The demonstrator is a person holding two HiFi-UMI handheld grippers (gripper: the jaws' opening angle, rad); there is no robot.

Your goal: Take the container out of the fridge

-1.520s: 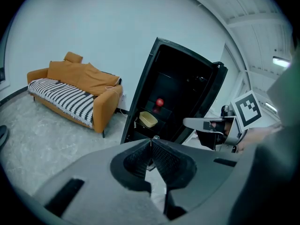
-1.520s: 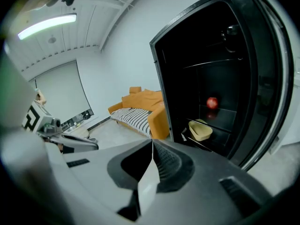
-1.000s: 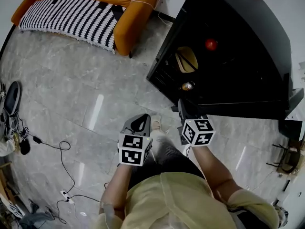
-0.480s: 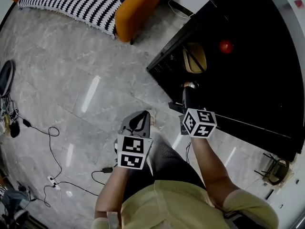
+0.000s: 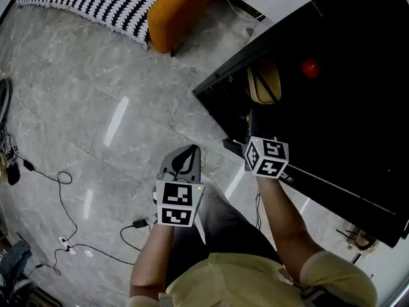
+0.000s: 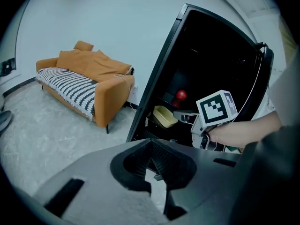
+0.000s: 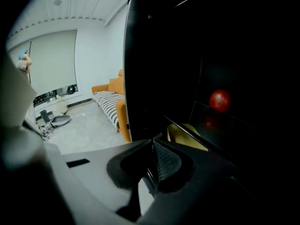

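Approach step: right gripper (image 5: 251, 121) at the fridge (image 5: 345, 120) mouth, container (image 5: 263, 82) untouched.
Yellow container sits on a shelf inside the open fridge, near a red round item (image 5: 310, 68). Right jaws are together, nothing between them. Left gripper (image 5: 190, 152) hangs over the floor, jaws also together, empty. Next move likely needs the right jaws opened, pushed in, then clamped on the container rim.

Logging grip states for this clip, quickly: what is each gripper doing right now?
Left gripper: closed, nothing between its jaws.
Right gripper: closed, nothing between its jaws.
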